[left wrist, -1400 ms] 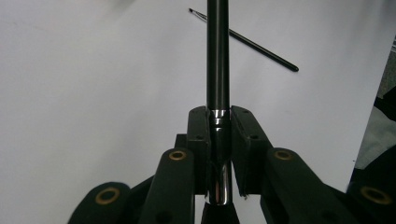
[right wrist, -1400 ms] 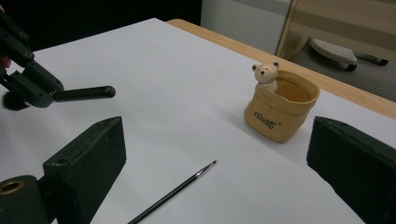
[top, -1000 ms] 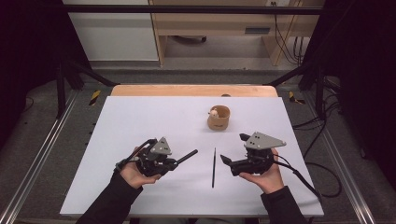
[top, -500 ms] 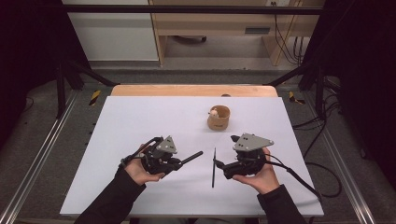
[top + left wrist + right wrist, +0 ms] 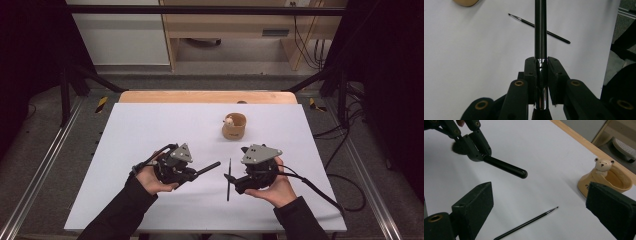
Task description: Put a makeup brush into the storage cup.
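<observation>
left gripper (image 5: 192,173): clenched on thick black brush (image 5: 540,30) | right gripper (image 5: 231,179): released, held over thin brush (image 5: 526,222) | bear cup (image 5: 234,126): toward table's far edge

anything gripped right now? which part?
Left gripper is shut on the thick black brush, at its metal ferrule. Right gripper is open, holding nothing.
</observation>
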`<act>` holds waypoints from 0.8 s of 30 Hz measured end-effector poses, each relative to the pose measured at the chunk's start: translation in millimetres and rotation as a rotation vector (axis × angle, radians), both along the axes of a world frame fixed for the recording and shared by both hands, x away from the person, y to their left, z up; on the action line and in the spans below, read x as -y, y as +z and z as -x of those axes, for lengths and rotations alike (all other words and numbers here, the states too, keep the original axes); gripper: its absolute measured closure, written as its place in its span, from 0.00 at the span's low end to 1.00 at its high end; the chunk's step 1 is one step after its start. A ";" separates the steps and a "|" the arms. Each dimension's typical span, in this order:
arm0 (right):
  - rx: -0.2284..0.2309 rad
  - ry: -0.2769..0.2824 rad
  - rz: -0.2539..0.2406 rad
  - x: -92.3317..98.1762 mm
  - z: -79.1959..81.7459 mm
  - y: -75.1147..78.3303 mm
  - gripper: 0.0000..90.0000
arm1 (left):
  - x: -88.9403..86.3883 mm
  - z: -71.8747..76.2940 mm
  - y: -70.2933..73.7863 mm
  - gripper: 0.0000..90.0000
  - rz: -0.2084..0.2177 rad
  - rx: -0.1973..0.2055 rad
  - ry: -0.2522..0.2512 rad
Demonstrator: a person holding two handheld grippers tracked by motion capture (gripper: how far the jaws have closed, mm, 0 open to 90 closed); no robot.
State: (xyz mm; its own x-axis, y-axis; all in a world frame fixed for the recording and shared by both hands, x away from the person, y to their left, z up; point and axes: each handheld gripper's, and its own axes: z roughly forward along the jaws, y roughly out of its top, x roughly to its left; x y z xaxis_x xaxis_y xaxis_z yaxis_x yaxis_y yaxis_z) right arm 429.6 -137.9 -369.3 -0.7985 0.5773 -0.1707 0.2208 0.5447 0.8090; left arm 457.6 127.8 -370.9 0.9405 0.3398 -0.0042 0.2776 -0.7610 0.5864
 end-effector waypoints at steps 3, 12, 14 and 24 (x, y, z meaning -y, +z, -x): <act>-0.001 0.012 0.014 -2.5 0.5 0.7 0.10 | 1.9 0.6 1.2 0.87 -0.005 0.001 -0.007; -0.001 0.057 0.085 -13.2 2.9 -0.4 0.12 | 7.7 4.7 0.8 0.87 0.000 -0.003 -0.021; -0.006 0.064 0.096 -15.3 3.3 -0.8 0.12 | 7.9 4.7 1.3 0.87 -0.016 0.000 -0.033; -0.020 0.088 0.137 -20.8 4.1 -3.8 0.14 | 11.9 6.5 0.9 0.87 -0.022 -0.003 -0.043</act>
State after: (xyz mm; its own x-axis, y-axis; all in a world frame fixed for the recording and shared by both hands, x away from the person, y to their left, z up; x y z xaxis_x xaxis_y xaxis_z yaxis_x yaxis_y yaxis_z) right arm 425.5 -117.1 -373.1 -0.8491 0.4773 -0.2262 0.1829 0.6674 0.7219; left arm 451.1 115.8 -370.0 0.9543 0.2990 0.0000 0.2459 -0.7851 0.5685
